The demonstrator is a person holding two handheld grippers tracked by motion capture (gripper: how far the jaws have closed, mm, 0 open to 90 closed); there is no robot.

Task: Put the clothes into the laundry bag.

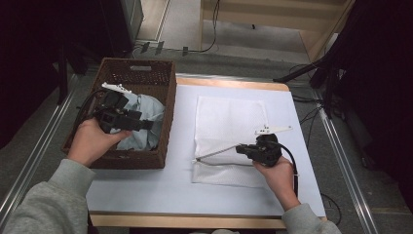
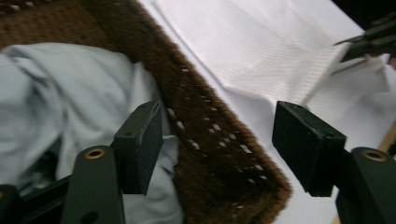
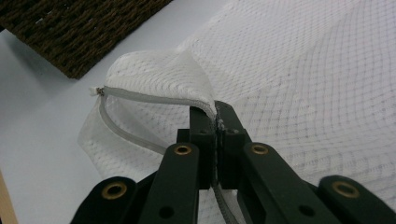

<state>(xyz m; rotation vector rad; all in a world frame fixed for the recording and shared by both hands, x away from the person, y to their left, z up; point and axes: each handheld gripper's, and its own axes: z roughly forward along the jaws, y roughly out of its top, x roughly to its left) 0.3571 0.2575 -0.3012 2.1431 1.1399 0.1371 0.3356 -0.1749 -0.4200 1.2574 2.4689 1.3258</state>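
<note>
R gripper (image 3: 215, 122), frame centre: pinched on grey zip edge of white mesh bag (image 1: 229, 122), lifting mouth open, prob. for loading. L gripper (image 1: 139, 124), left of frame: jaws spread over light-blue cloth (image 2: 56, 93) in brown wicker basket (image 1: 168, 92), poised to grab.

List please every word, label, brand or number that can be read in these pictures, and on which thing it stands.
None: no readable text on the brown basket, the pale blue cloth, the white mesh bag, the table or either gripper.
</note>
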